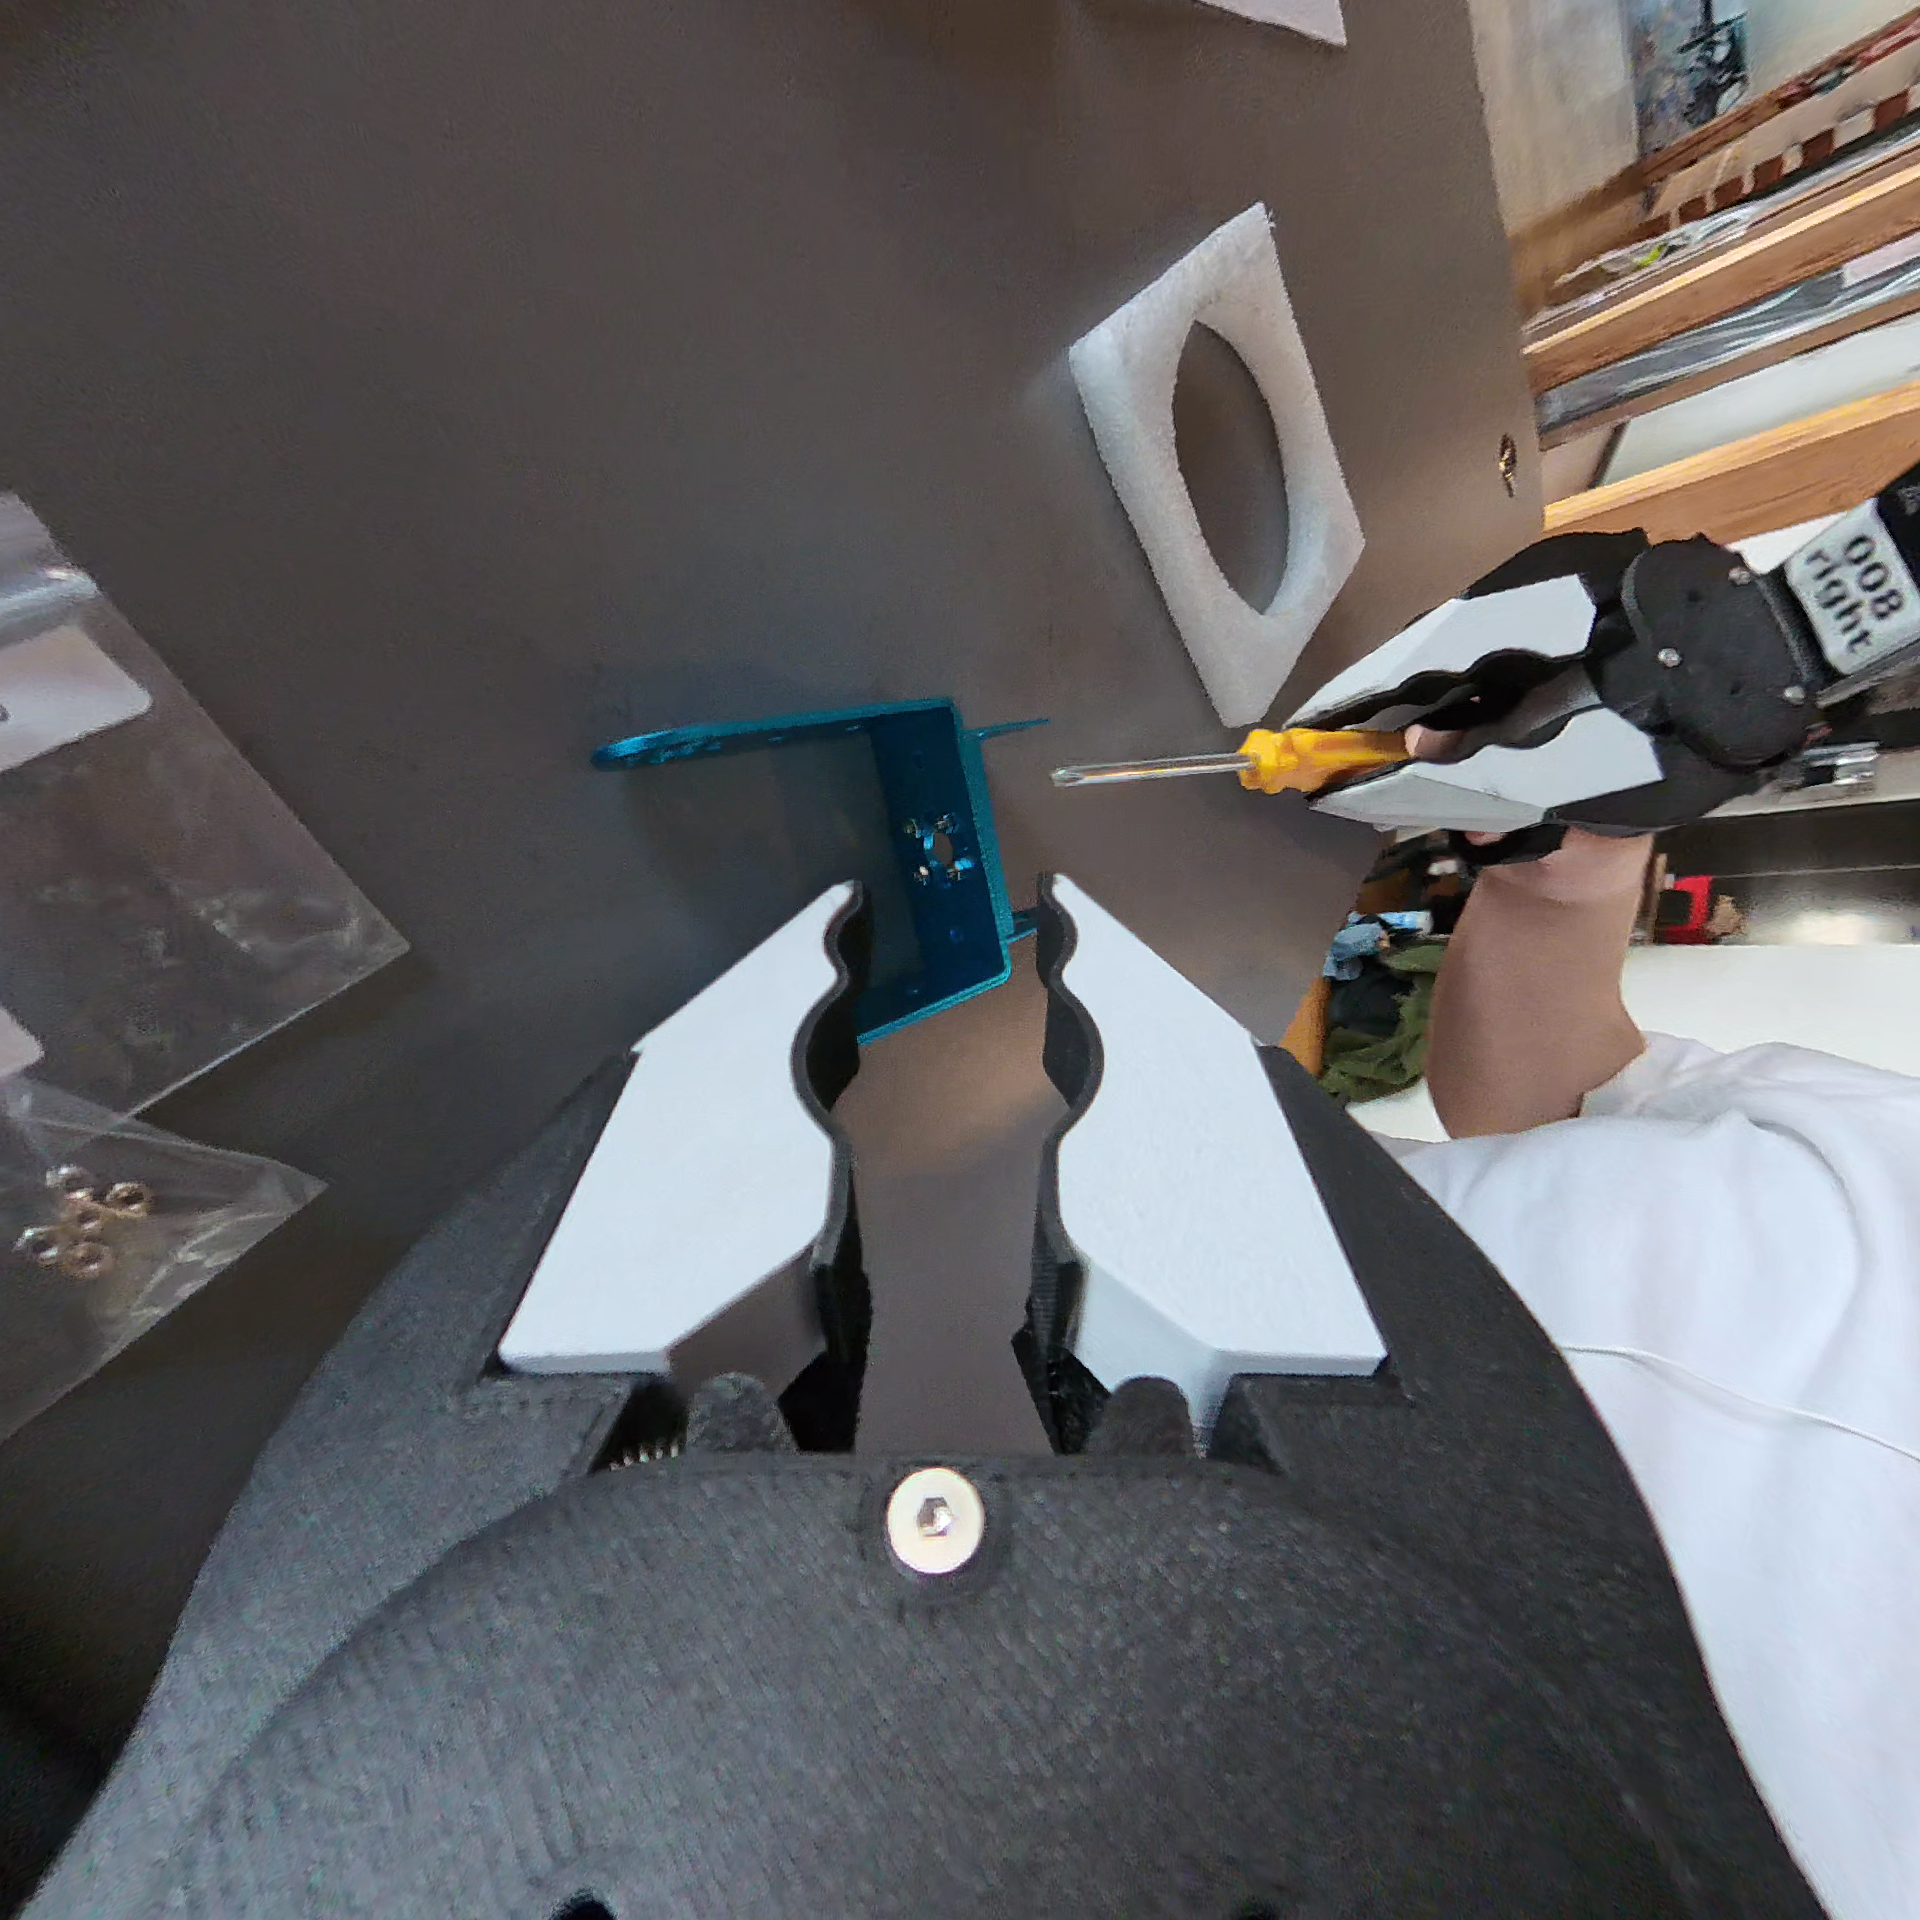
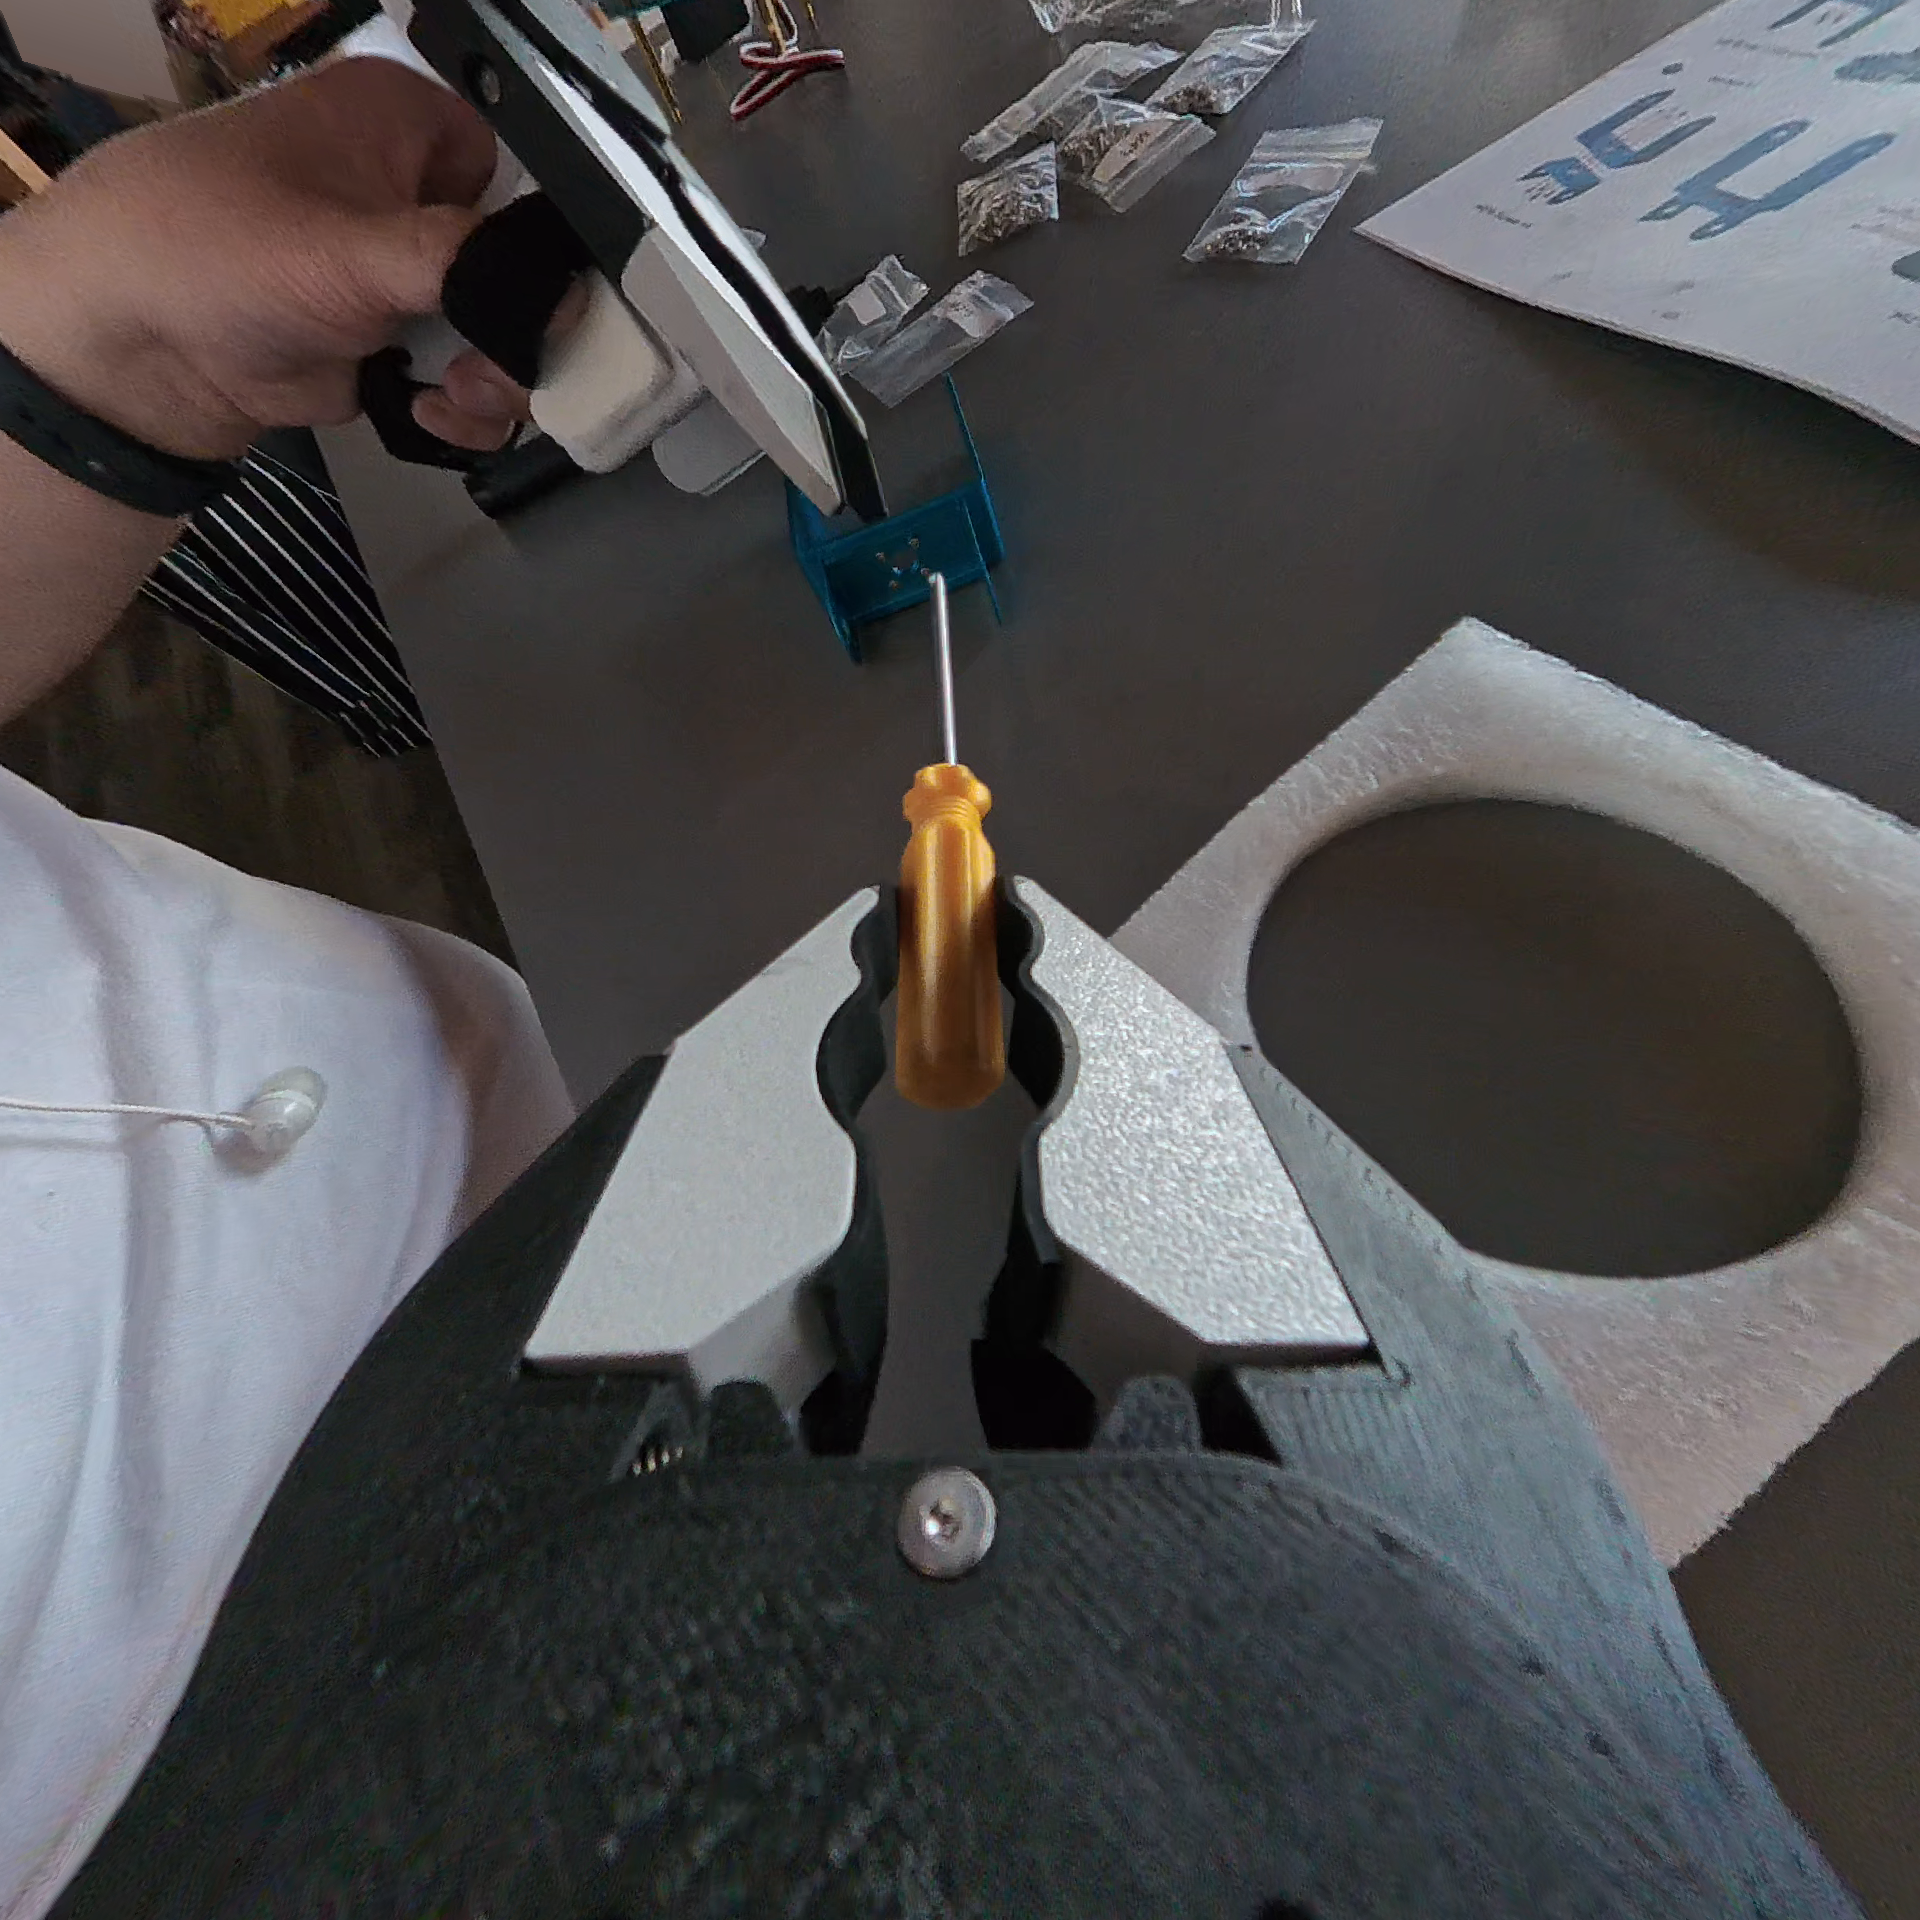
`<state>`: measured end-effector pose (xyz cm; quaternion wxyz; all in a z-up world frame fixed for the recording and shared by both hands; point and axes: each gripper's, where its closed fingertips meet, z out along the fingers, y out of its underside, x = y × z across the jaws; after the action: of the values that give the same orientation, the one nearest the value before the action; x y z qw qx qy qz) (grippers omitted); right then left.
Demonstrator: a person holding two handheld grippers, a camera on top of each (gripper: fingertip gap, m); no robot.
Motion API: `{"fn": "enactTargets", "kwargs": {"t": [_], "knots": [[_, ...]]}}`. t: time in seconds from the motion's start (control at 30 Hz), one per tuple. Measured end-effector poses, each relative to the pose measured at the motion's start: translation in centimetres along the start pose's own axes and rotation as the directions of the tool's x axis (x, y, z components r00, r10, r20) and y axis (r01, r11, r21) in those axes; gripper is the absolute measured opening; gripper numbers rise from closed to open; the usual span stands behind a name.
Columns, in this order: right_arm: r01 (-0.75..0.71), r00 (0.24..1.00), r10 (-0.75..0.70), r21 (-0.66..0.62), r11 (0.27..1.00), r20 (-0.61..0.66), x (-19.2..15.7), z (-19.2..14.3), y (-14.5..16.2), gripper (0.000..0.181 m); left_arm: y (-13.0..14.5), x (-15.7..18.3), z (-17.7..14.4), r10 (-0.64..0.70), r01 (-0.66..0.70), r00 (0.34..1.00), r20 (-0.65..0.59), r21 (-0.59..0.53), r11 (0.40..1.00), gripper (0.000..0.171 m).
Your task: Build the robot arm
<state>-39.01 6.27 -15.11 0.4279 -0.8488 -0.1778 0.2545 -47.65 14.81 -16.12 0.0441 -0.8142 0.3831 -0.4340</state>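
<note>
A blue metal U-shaped bracket (image 1: pixel 935 831) stands on the dark grey table (image 1: pixel 468 364). My left gripper (image 1: pixel 948 914) straddles its near end, with a fingertip against each side, and holds it. My right gripper (image 2: pixel 945 904) is shut on the orange handle of a small screwdriver (image 2: pixel 948 987). The screwdriver's thin shaft points at the holed face of the bracket (image 2: pixel 904 582), with its tip just at that face. In the left wrist view the screwdriver (image 1: pixel 1288 758) and right gripper (image 1: pixel 1314 764) come in from the right. In the right wrist view the left gripper (image 2: pixel 857 499) reaches down onto the bracket.
A white foam square with a round hole (image 2: pixel 1403 748) lies to the right of the bracket, also in the left wrist view (image 1: pixel 1143 416). Clear bags of small hardware (image 2: pixel 1091 135) lie beyond, and more (image 1: pixel 83 1226) to the left. A printed sheet (image 2: pixel 1714 208) lies far right. Left tips to right tips: about 12 cm.
</note>
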Motion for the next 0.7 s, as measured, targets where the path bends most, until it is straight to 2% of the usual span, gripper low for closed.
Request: {"fn": "enactTargets", "kwargs": {"t": [0.17,0.3,0.37,0.43,0.5,0.63,0.7], "knots": [[0.1,0.994,-0.102,-0.044,0.994,-0.043,0.2,0.9,0.1,0.017,-0.2,-0.5,1.0,0.068,-0.063,0.991,0.115,-0.046,0.997,0.029],[0.126,0.99,-0.129,-0.055,0.991,-0.05,0.2,1.1,0.3,0.017,-0.4,0.1,0.8,0.059,-0.055,0.994,0.096,-0.053,0.997,0.028],[0.149,0.987,-0.15,-0.033,0.988,-0.056,0.0,0.4,0.0,0.017,-0.7,0.4,-0.5,0.045,-0.044,0.995,0.093,-0.016,0.999,0.026],[0.175,0.981,-0.174,0.004,0.984,-0.086,0.2,-1.2,-0.8,0.017,-0.9,-0.1,-3.2,0.046,-0.053,0.99,0.136,0.05,0.997,0.025],[0.212,0.964,-0.205,0.027,0.977,-0.169,1.7,-4.0,-1.3,0.017,-0.7,-1.4,-7.0,0.04,-0.073,0.972,0.231,0.136,0.988,0.025],[0.239,0.886,-0.25,-0.076,0.968,-0.39,8.9,-10.5,0.6,0.017,3.0,-6.6,-15.4,-0.098,-0.017,0.879,0.467,0.235,0.972,0.031],[0.222,0.855,-0.261,-0.137,0.965,-0.449,12.3,-12.7,2.5,0.016,5.2,-8.2,-17.7,-0.185,0.05,0.858,0.478,0.282,0.958,0.033]]}}
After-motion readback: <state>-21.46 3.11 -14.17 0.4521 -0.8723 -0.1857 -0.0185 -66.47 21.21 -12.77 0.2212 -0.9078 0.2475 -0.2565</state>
